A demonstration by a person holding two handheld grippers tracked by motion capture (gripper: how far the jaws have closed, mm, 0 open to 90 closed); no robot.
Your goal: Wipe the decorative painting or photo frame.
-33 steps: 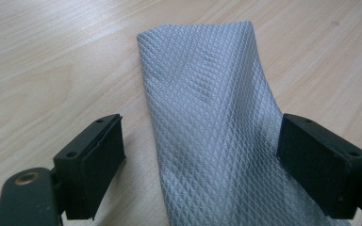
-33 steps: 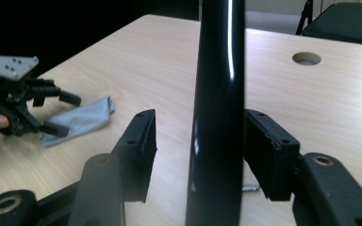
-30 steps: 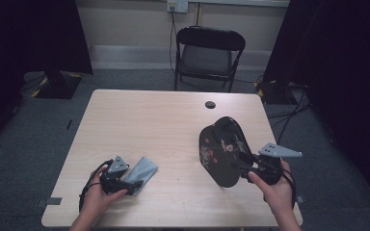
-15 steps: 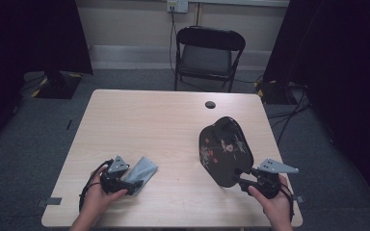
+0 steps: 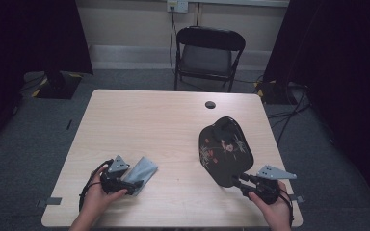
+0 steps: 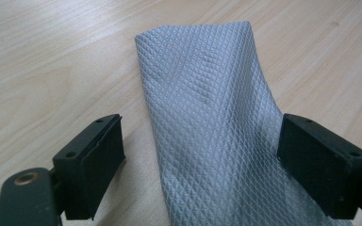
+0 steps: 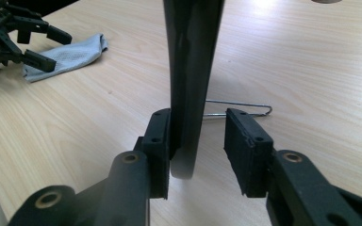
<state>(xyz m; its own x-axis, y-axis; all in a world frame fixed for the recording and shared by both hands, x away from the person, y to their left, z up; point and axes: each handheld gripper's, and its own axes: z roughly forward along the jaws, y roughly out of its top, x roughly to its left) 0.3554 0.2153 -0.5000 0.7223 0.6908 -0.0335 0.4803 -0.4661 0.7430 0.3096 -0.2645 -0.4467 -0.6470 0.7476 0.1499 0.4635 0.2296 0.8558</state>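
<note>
I am at a pale wooden desk [image 5: 173, 130] with a tool in each hand, and I place everything by the black lacquered tray [image 5: 224, 149], which is painted with small red and pale blossoms. The tray sits toward the right side of the desk, standing up on its edge and tilted. My right tool [image 5: 238, 181] is at the tray's near lower edge. In the right gripper view the tray's dark edge [image 7: 188, 75] rises straight up between the jaws: the left pad touches it, while the right pad stands apart from it with a gap, so the tool has been closing but is not yet pinching the tray. Just behind the tray's edge in that view, a thin wire loop [image 7: 238, 109] lies flat on the desk. Well to the left of the tray, near the desk's front edge, my left tool [image 5: 131, 185] rests over a folded grey cloth [image 5: 142, 171]. In the left gripper view the cloth [image 6: 212, 127], with its fine diamond weave, lies flat between the jaws, which are spread wide and do not squeeze it. Beyond the tray, near the desk's far edge, is a small dark round spot [image 5: 210, 104], and past that a black folding chair [image 5: 207, 55] stands on the grey carpet.
</note>
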